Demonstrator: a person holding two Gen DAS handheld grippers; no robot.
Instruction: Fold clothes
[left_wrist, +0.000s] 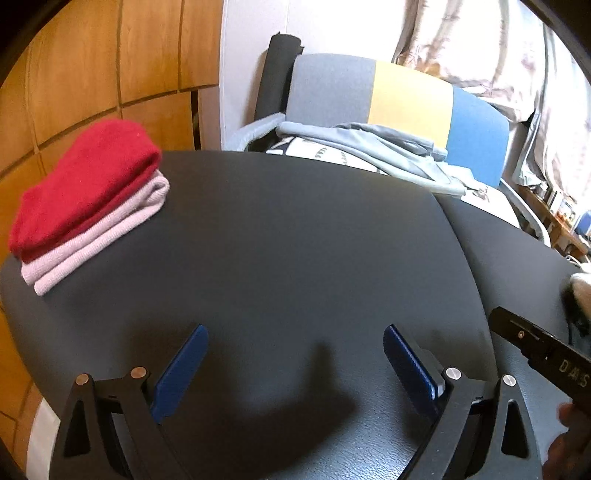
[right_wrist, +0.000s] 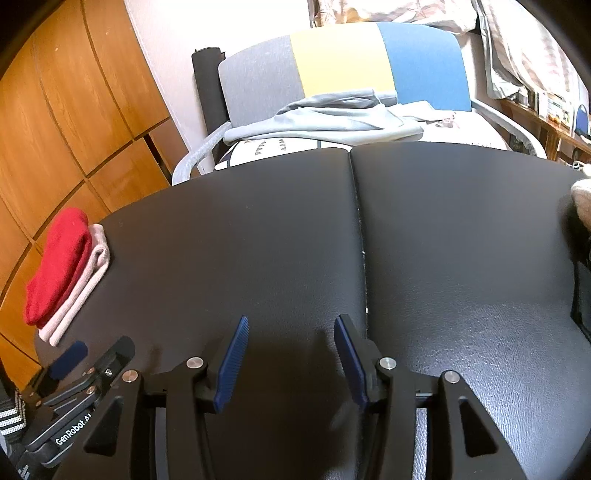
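Left wrist view first: the left gripper (left_wrist: 295, 363) is hanging over the black padded table (left_wrist: 288, 251) with its two blue pads (left_wrist: 181, 373) spread wide, nothing between them, just bare tabletop. On the far left of the table one stack of folded clothes (left_wrist: 88, 206) is sitting: I'm counting two pieces, a red sweater (left_wrist: 85, 188) on top of a pale pink knit (left_wrist: 99, 247) that's doubled over, so it's showing as two layers. Past the far edge there's one chair (left_wrist: 402, 99) with a grey, yellow and blue back, and a grey garment (left_wrist: 373, 147) is lying rumpled on its seat. At the right edge something pale and fuzzy (left_wrist: 581, 291) is poking in, maybe another piece of clothing, too cut off to call. A bit of the right gripper's black body is showing at the near right.

Right wrist view: the right gripper (right_wrist: 291, 363) is also pointing down at the table (right_wrist: 461, 229), jaws standing partly apart and gripping nothing. They're sitting just left of the seam (right_wrist: 360, 240) splitting the tabletop into two panels. Same stack (right_wrist: 66, 273) is lying at the far left edge, red on pink, and the same grey garment (right_wrist: 332, 118) is draped on the chair (right_wrist: 343, 59). The left gripper's body is peeking in at the near left corner.
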